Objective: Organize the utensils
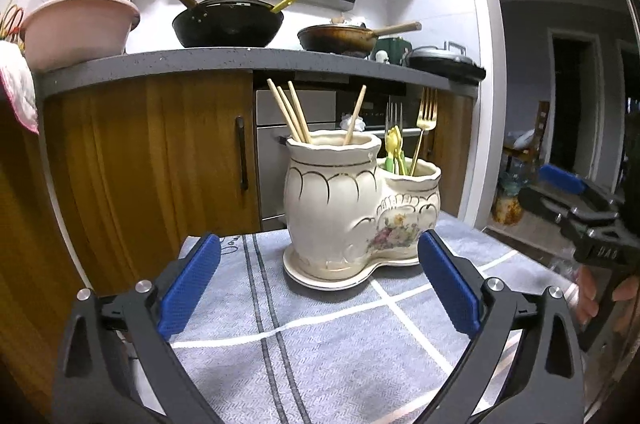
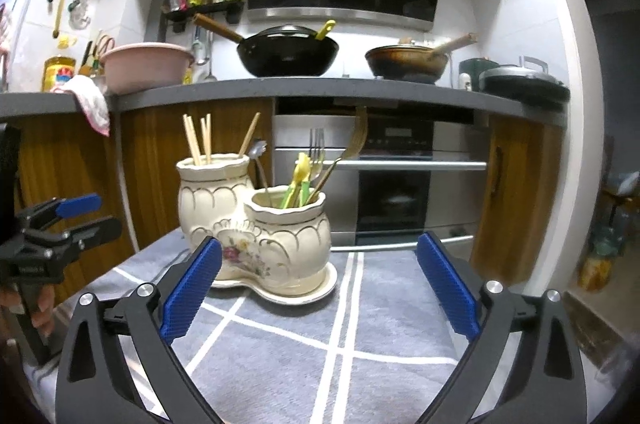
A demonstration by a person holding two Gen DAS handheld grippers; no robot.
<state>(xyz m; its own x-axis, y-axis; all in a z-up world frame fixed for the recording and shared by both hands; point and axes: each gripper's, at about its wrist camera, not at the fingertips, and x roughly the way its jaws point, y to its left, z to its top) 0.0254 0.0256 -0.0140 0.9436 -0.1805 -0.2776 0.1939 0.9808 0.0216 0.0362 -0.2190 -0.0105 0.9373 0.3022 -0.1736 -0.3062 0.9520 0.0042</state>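
Note:
A cream ceramic double-pot utensil holder (image 1: 344, 208) stands on its saucer on the grey checked cloth (image 1: 320, 352); it also shows in the right wrist view (image 2: 256, 224). Wooden chopsticks (image 1: 294, 112) stand in the tall pot. A gold fork (image 1: 424, 128), a silver fork (image 1: 394, 114) and yellow-green plastic utensils (image 1: 396, 152) stand in the low pot. My left gripper (image 1: 318, 288) is open and empty, just in front of the holder. My right gripper (image 2: 320, 288) is open and empty, to the holder's right front.
A kitchen counter (image 1: 240, 64) with a pink basin (image 1: 80, 28), a black wok (image 1: 228, 24) and a frying pan (image 1: 340, 38) runs behind. Wooden cabinet doors (image 1: 152, 152) and an oven (image 2: 392, 184) stand below it.

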